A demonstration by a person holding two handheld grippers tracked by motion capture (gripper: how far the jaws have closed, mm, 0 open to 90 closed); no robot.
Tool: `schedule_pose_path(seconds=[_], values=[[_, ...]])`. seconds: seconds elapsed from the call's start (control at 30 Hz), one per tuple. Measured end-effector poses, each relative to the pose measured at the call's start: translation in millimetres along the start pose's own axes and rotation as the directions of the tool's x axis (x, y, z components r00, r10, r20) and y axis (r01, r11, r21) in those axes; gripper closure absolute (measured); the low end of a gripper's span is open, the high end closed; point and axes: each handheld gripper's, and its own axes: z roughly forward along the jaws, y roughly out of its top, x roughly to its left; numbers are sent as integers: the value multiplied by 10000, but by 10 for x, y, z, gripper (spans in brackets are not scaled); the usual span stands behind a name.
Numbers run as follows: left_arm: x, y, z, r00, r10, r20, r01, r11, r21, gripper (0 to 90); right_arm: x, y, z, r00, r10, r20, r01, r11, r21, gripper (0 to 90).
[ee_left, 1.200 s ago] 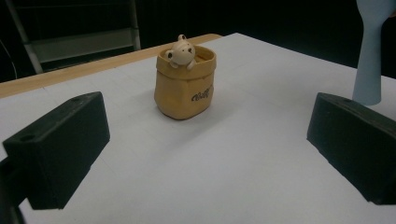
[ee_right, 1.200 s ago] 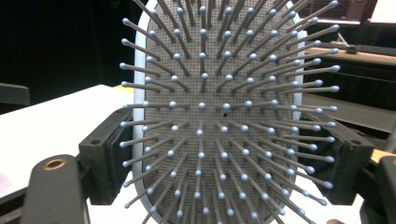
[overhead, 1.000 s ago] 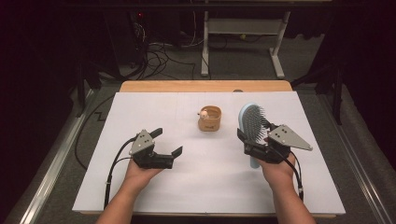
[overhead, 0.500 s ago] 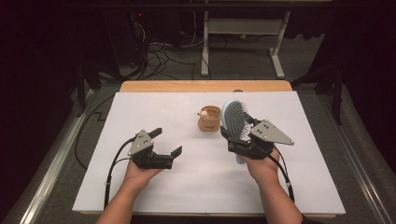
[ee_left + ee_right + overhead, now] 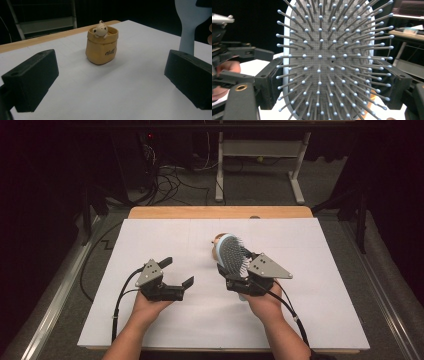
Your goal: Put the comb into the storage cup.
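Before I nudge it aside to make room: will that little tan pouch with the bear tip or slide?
The pouch would probably slide rather than tip: it sits squat, with a base about as wide as its top. It likely feels light, and its creased, rounded walls suggest it may give under the left gripper fingers.

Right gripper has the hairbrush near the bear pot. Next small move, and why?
Probably ease the right gripper a little farther toward the pot and line the handle end up over its open mouth. The hairbrush is clamped upright between its jaws, right in front of the pot in the high view. The left gripper is open and holds nothing, so it could steady the pot.
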Motion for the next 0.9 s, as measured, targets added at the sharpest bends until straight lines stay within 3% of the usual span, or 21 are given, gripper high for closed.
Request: schedule_pose_path(seconds=[0.17, 0.4, 0.9], values=[[4, 8, -16, 10000, -27, -15, 27, 10000, -85, 0, 111, -47, 33, 9995, -163, -252, 166, 9998, 108, 203], [-1, 16, -27, 10000, -35, -8, 35, 9999, -132, 0, 161, -125, 42, 9993, -113, -367, 122, 9997, 234, 203], [-101, 125, -67, 9998, 116, 143, -112, 9995, -281, 0, 95, -159, -54, 9999, 112, -98, -110, 9999, 131, 203]])
